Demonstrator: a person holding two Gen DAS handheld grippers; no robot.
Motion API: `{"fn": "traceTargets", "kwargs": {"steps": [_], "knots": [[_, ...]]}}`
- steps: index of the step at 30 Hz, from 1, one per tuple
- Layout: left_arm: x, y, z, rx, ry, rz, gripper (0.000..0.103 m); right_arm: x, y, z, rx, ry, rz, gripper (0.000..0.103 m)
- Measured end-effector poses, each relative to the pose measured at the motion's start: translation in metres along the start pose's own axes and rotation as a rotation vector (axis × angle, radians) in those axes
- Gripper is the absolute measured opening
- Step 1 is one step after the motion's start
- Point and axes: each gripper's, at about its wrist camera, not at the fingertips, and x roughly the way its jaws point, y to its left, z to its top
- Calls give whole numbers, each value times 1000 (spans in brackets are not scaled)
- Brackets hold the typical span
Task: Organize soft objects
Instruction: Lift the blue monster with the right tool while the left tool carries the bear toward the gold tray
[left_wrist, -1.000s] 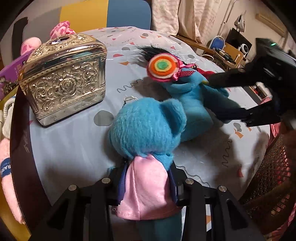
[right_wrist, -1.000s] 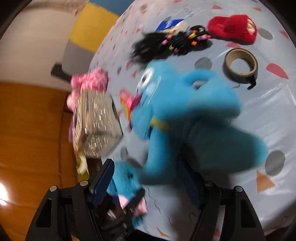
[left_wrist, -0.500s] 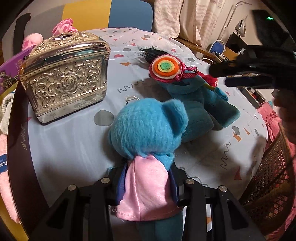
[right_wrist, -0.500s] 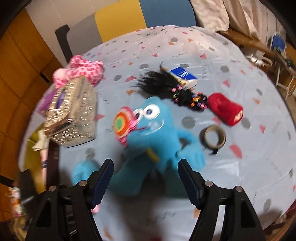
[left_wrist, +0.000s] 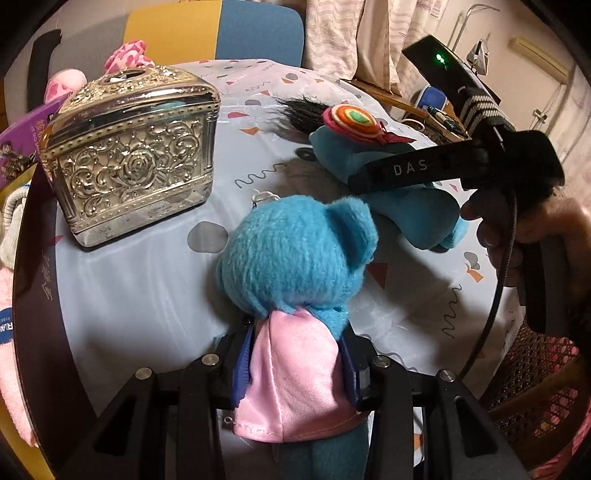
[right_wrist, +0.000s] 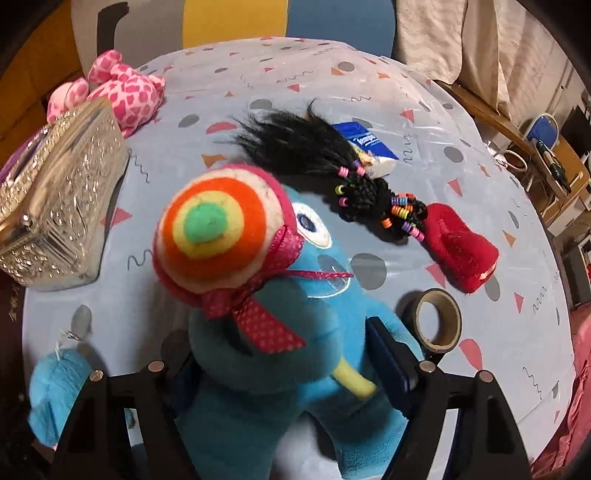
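Left gripper (left_wrist: 295, 373) clamped on small blue bear (left_wrist: 295, 266), kept off counter (left_wrist: 147, 280). Right gripper (right_wrist: 288, 362) fingers opening around big blue plush (right_wrist: 295, 332), likely for pickup.

silver box (left_wrist: 129, 155) | tape roll (right_wrist: 437, 319) | tissue pack (right_wrist: 365, 147) (partly under black hair)

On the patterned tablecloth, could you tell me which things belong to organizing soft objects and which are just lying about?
Belong to the job:
- small blue plush in pink satin
- large blue plush with rainbow lollipop
- pink spotted plush
- red plush slipper

Lying about:
- embossed silver metal box
- brown tape roll
- black beaded hairpiece
- blue tissue packet
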Motion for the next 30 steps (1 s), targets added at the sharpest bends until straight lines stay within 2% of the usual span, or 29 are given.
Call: {"fn": "traceTargets", "kwargs": {"steps": [3, 8, 15, 17, 20, 23, 26, 30], "knots": [[0, 0, 0, 3, -1, 1, 42, -2, 1, 0, -10, -3, 26, 82], [1, 0, 0, -2, 0, -2, 42, -6, -10, 2, 66, -8, 117, 83], [0, -2, 1, 10, -1, 15, 40, 4, 2, 1, 20, 33, 85, 90], [-2, -3, 2, 17, 0, 23, 38, 7, 7, -2, 1, 56, 76, 90], [-8, -4, 3, 26, -4, 25, 35, 5, 13, -6, -25, 39, 46, 84], [-23, -3, 5, 22, -28, 25, 35, 8, 20, -7, -65, 37, 16, 84], [-43, 2, 7, -3, -60, 15, 35, 9, 18, -8, -59, 42, 29, 84], [-85, 19, 11, -55, -120, -3, 35, 10, 18, -9, -69, 32, 24, 84]]}}
